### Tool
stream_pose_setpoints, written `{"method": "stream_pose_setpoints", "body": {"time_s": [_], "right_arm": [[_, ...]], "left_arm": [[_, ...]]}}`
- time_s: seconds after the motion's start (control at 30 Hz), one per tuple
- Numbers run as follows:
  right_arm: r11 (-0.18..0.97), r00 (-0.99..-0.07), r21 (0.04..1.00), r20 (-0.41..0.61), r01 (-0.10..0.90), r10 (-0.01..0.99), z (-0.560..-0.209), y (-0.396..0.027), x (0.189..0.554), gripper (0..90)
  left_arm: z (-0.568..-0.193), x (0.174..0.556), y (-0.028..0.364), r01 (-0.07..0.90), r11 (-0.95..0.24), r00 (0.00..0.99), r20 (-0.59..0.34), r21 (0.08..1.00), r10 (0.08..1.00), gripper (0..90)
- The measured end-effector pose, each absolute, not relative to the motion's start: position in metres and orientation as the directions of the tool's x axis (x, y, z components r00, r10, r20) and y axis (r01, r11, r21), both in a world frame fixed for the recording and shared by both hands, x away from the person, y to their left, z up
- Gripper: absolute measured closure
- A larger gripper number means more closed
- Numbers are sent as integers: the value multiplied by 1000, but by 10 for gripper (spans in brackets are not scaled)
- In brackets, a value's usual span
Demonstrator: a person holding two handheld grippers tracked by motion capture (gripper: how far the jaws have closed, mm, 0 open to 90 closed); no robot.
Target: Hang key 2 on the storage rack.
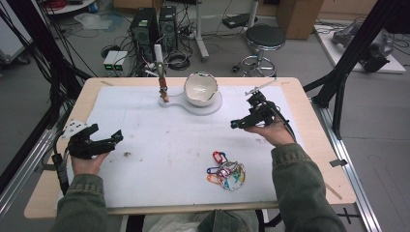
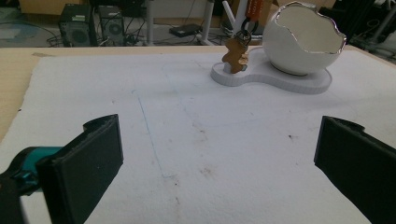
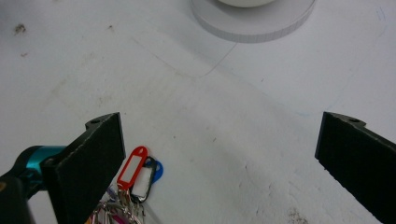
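Plastic key tags (image 1: 225, 173) lie jumbled on scuffed white mat (image 1: 159, 145).

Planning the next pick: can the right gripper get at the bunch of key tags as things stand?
Probably yes. The right gripper is open, and only bare white mat lies between it and the key tags.

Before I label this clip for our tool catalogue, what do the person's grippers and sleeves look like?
Both the left gripper and the right gripper are black, each with two flat rectangular black jaws and a teal part at the base. The left carries a pale plate with dark dots; a black cable trails from the right. The sleeves are olive green.
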State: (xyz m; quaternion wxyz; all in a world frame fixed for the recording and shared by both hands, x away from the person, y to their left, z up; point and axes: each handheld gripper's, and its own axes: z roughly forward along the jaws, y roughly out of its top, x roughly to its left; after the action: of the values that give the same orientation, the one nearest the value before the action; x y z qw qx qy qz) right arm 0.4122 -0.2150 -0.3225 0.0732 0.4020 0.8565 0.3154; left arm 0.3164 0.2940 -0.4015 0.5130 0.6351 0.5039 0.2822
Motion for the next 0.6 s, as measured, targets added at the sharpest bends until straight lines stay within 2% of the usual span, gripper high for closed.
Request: {"method": "stream_pose_setpoints", "body": {"time_s": [0.6], "right_arm": [[511, -674, 550, 136, 661, 726, -359, -224, 391, 6]], "left_arm": [[-402, 316, 294, 351, 32, 334, -156, 936, 930, 17]]}}
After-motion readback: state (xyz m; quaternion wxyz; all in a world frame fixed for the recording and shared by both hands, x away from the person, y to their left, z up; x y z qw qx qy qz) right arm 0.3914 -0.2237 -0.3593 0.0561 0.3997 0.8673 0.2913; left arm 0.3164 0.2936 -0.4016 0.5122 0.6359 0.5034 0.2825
